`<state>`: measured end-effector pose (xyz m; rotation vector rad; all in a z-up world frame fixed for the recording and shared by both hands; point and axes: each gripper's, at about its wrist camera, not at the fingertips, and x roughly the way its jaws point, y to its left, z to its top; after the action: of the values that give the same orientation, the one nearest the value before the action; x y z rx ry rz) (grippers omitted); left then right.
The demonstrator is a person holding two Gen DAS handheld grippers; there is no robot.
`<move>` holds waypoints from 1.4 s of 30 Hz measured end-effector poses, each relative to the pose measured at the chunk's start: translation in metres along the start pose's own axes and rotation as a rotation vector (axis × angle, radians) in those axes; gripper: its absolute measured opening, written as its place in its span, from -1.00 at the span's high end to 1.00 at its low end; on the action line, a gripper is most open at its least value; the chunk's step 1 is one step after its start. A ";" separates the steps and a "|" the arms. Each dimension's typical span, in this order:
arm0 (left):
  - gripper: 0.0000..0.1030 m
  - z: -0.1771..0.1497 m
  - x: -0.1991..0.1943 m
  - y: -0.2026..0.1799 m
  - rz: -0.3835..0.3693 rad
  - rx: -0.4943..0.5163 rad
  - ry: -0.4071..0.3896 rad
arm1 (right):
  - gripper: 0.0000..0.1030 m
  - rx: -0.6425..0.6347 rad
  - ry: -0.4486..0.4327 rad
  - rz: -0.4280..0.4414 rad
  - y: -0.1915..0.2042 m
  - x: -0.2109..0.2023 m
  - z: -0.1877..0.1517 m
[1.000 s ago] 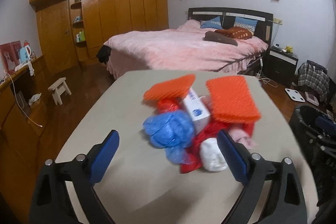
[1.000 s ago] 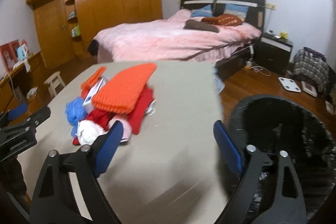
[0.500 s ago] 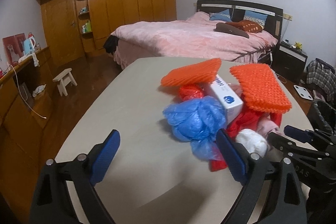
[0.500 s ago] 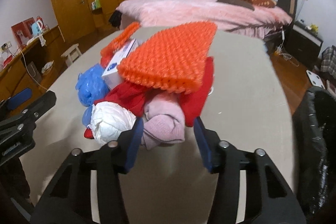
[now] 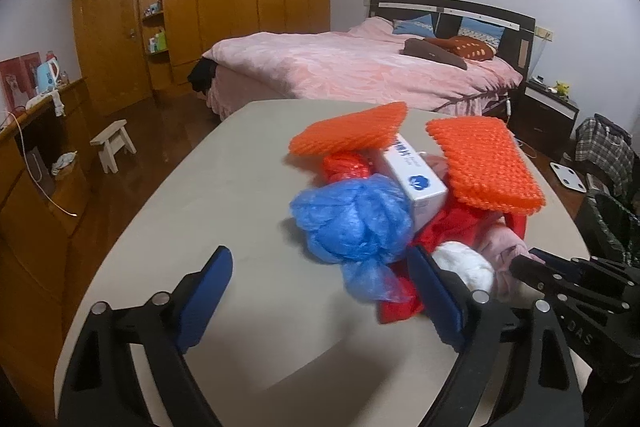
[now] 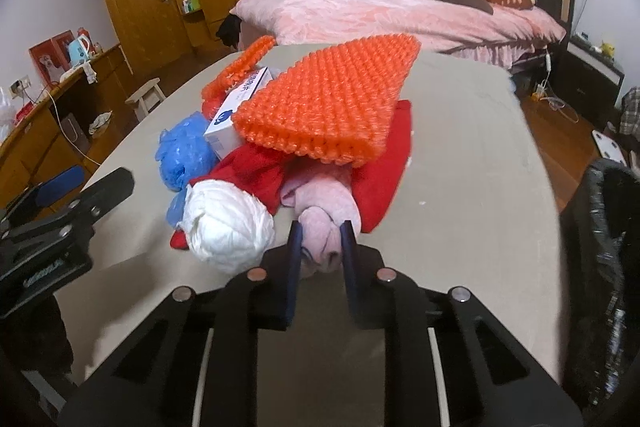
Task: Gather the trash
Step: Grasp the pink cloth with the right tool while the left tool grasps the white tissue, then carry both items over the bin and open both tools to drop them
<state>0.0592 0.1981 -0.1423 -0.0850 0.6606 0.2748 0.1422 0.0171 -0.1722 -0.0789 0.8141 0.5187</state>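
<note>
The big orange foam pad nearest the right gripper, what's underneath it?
Under the orange foam pad show a red cloth, a pink cloth that the right gripper clamps, and a white box. Anything deeper is covered.

Both wrist views look low across the tabletop [image 5: 208, 211] toward the bed [image 5: 360, 67], sharing the trash pile [image 6: 304, 131], the right view closer.
</note>
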 end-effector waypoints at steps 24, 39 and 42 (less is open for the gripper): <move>0.42 -0.012 0.030 -0.070 -0.260 0.072 0.093 | 0.32 0.093 -0.004 -0.036 -0.057 -0.024 -0.021; 0.48 -0.012 0.006 -0.066 -0.242 0.088 0.057 | 0.33 0.078 0.061 -0.014 -0.053 -0.002 -0.020; 0.48 -0.010 0.001 -0.066 -0.246 0.097 0.047 | 0.43 0.079 0.058 -0.005 -0.055 -0.006 -0.020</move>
<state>0.0723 0.1327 -0.1518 -0.0790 0.7021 0.0035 0.1507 -0.0385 -0.1886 -0.0233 0.8905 0.4809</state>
